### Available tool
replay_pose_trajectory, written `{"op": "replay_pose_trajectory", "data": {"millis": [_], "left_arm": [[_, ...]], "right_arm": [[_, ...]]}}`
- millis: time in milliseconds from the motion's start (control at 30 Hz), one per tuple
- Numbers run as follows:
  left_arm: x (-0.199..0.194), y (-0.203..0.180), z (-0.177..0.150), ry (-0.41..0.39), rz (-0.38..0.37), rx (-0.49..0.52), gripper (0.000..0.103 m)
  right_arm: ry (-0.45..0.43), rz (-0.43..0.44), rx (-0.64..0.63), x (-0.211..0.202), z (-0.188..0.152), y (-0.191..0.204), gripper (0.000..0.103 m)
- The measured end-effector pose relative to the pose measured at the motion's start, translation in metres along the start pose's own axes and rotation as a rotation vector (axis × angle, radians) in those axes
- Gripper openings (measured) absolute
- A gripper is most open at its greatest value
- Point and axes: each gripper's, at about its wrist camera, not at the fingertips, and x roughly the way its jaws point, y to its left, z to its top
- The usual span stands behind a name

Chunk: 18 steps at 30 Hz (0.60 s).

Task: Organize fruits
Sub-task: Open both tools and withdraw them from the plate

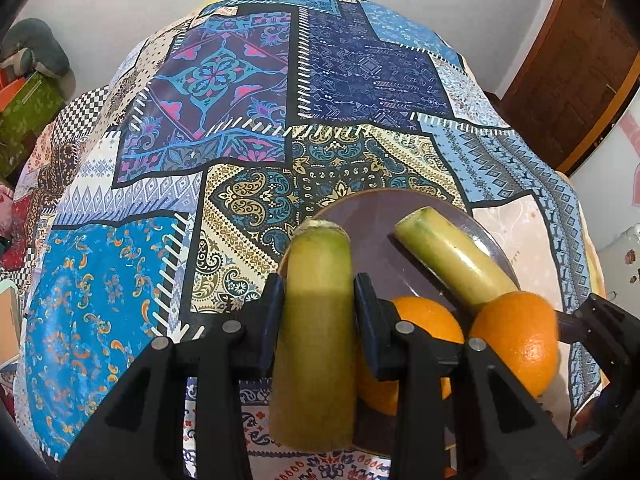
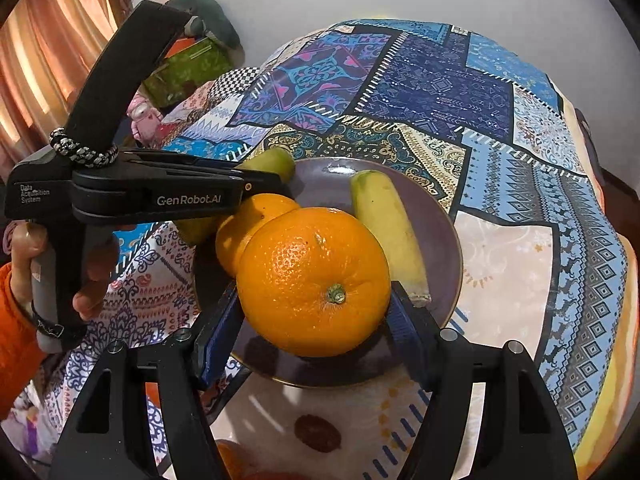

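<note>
Left gripper jaws clenched on smooth green-yellow banana over plate edge. Patchwork-print tabletop spreads beyond. Round glossy purple plate holds second banana. Pebbled orange sits between right gripper jaws, grip uncertain.

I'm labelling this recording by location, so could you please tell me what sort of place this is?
Most likely a lived-in room at home: a table under a patchwork-print tablecloth, a plate of fruit, curtains at a window and a wooden door.
</note>
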Motion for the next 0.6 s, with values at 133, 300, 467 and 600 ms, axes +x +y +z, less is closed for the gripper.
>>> {"op": "replay_pose_trajectory", "data": {"millis": [133, 300, 467, 600], "left_arm": [[-0.011, -0.004, -0.001, -0.018, -0.006, 0.016, 0.042], [-0.033, -0.009, -0.005, -0.047, -0.005, 0.035, 0.043], [-0.073, -0.018, -0.017, -0.111, -0.004, 0.058, 0.049], [-0.111, -0.027, -0.033, -0.168, 0.008, 0.093, 0.054]], "right_arm": [[-0.022, 0.037, 0.057, -0.008, 0.003, -0.009, 0.069], [-0.064, 0.025, 0.063, -0.026, 0.008, -0.009, 0.069], [-0.113, -0.005, 0.064, -0.053, 0.005, -0.007, 0.069], [-0.155, -0.048, 0.051, -0.08, -0.003, -0.003, 0.069]]}}
